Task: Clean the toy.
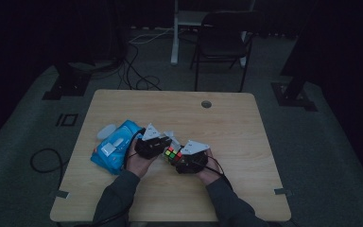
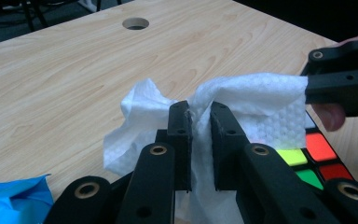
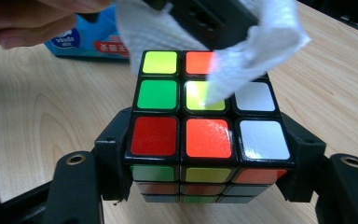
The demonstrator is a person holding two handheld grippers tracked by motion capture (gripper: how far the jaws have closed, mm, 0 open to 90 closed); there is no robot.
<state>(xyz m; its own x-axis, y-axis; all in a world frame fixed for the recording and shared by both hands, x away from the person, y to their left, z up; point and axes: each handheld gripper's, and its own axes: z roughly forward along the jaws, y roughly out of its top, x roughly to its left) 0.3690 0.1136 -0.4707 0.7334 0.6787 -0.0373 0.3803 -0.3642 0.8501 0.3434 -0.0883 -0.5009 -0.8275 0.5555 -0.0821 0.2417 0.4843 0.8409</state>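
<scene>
A colour-tiled puzzle cube [image 3: 205, 135] sits clamped between the jaws of my right gripper [image 3: 208, 142], just above the wooden table. Its top face has red, orange, green, yellow and white tiles. My left gripper [image 2: 200, 112] is shut on a crumpled white wipe [image 2: 256, 102]. The wipe [image 3: 261, 42] drapes over the far right part of the cube's top face. In the high view the left gripper [image 1: 153, 142] and right gripper [image 1: 191, 158] meet at the cube [image 1: 172, 153] near the table's middle front.
A blue pack of wipes [image 1: 116, 146] lies on the table just left of the left hand. The table [image 1: 246, 142] has a round cable hole [image 1: 206, 104] at its far side. A dark chair [image 1: 224, 42] and floor cables stand beyond it.
</scene>
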